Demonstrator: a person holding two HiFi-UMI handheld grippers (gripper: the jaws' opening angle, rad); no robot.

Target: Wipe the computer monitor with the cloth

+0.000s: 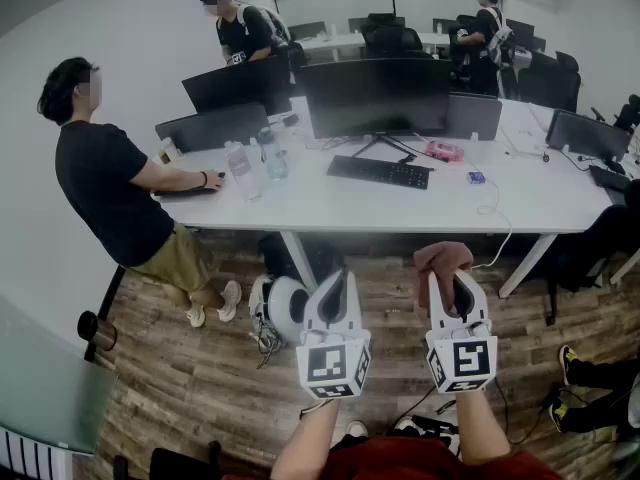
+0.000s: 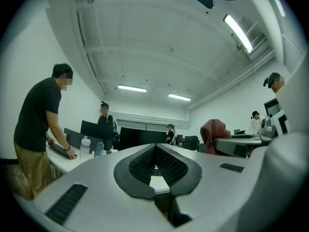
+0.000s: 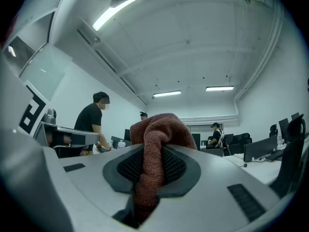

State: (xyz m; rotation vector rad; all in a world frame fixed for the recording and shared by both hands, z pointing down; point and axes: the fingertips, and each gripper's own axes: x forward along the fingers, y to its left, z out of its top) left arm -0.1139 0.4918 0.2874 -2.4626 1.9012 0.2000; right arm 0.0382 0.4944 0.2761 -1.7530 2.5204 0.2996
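Between the right gripper's (image 3: pixel 153 166) jaws a reddish-brown cloth (image 3: pixel 157 144) is pinched, its bunched end bulging up past the pads and a tail hanging down behind them. That gripper is raised over the wooden floor (image 1: pixel 190 368), short of the white surface (image 1: pixel 320 208).

Across that surface stands the computer monitor (image 1: pixel 375 96), a wide dark panel on a splayed stand with a black keyboard (image 1: pixel 380 171) just in front of it. Its dark face seems to be the screen side, though at this range that is not certain. The panel's long axis runs left to right across the head view, and it lies straight ahead of the grippers and well apart from both, with the surface's near edge between. The cloth sits slightly right of the panel's middle, so the right arm is the one placed to reach it.

Beside it, the left gripper (image 1: pixel 338 286) is pressed together with nothing between its pads. A person in a black shirt (image 1: pixel 100 183) leans on the surface's left end, near two water bottles (image 1: pixel 240 171).
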